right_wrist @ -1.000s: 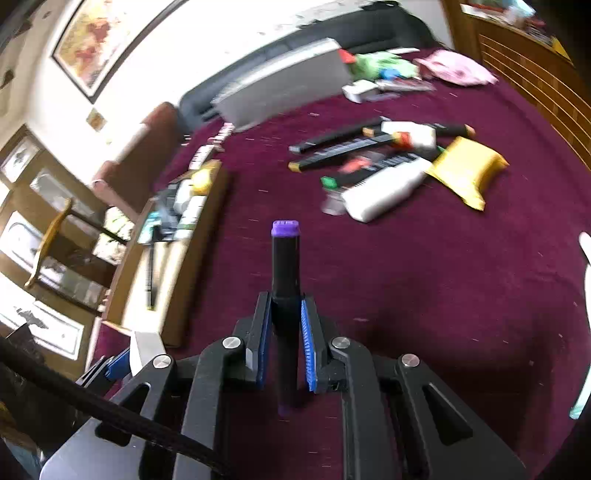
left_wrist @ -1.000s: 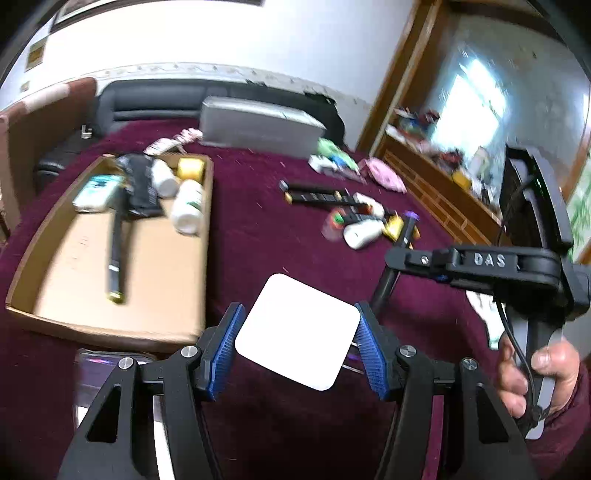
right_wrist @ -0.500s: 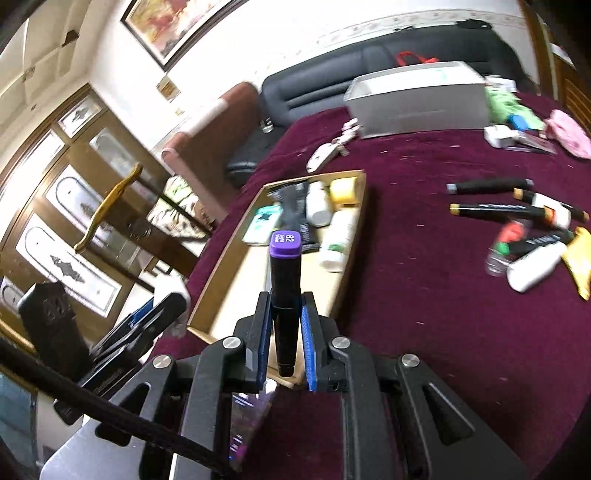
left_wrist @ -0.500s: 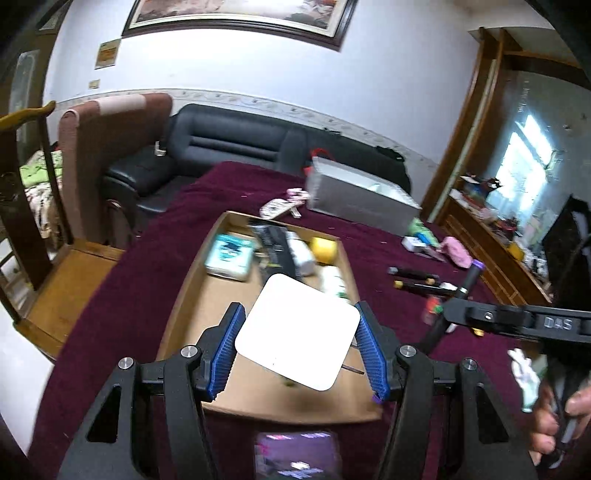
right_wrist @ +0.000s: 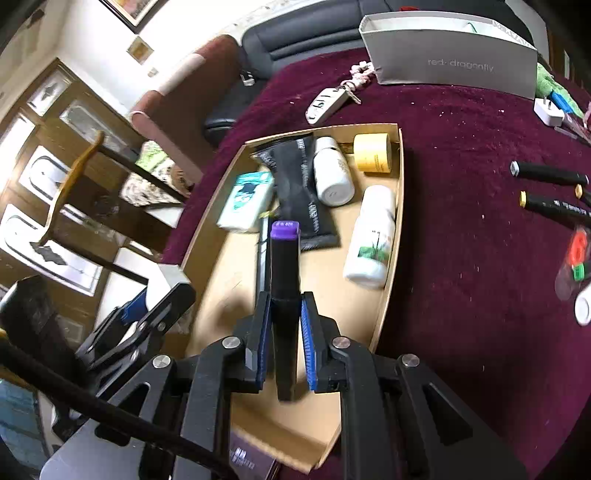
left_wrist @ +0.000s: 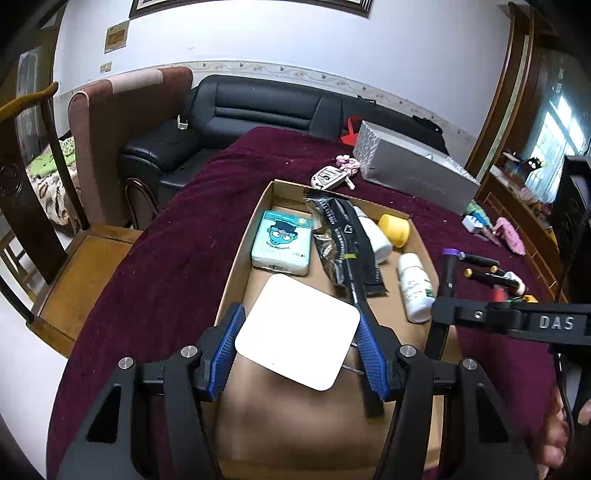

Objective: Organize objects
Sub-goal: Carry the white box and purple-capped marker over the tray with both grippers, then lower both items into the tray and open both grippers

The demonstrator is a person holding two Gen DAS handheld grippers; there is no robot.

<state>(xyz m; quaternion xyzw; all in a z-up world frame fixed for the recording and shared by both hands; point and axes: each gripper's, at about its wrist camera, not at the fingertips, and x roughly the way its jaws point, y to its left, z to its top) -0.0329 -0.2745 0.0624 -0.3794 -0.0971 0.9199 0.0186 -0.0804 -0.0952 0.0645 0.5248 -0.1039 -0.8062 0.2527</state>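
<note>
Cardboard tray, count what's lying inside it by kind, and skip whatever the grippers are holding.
White bottles: 2
Yellow roll: 1
Tissue pack: 1
Black packet: 1
Black pen: 1
Total in the tray: 6
Held, not counted: white square, purple-capped marker.

I'm in a home living rm: black leather sofa (left_wrist: 258,110) along the wall, brown armchair (left_wrist: 125,118) beside it, framed picture (left_wrist: 251,5) up top. Wooden chair (left_wrist: 40,177) at left, glass-front wood cabinet (right_wrist: 48,122) behind. My surface (left_wrist: 177,236) has a maroon cloth w/ household odds & ends.
</note>
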